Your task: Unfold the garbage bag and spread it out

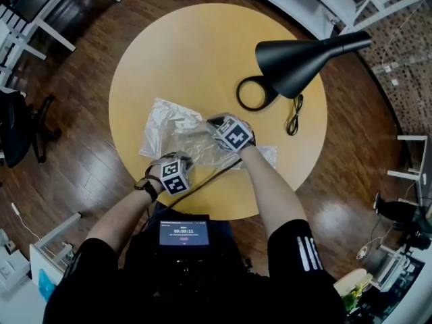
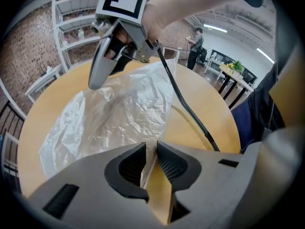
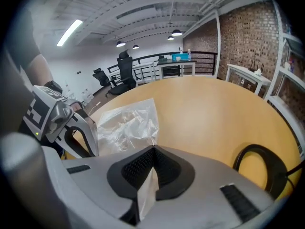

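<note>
A clear, crumpled garbage bag [image 1: 169, 123] lies partly spread on the round yellow table [image 1: 202, 46], left of centre. My left gripper [image 1: 177, 159] is at the bag's near edge. In the left gripper view its jaws [image 2: 151, 147] are nearly together, with a strip of the bag's film [image 2: 119, 113] pinched between the pads. My right gripper [image 1: 219, 127] is at the bag's right side, and in the right gripper view it [image 3: 153, 149] is shut with a fold of film caught between the pads. The rest of the bag [image 3: 126, 125] lies ahead of it on the table.
A black cone-shaded lamp [image 1: 304, 56] with a ring base [image 1: 256, 93] stands at the table's right, a coiled cable [image 1: 293, 117] beside it. A black gripper cable [image 1: 223, 171] crosses the near table edge. White shelving and chairs surround the table on the wood floor.
</note>
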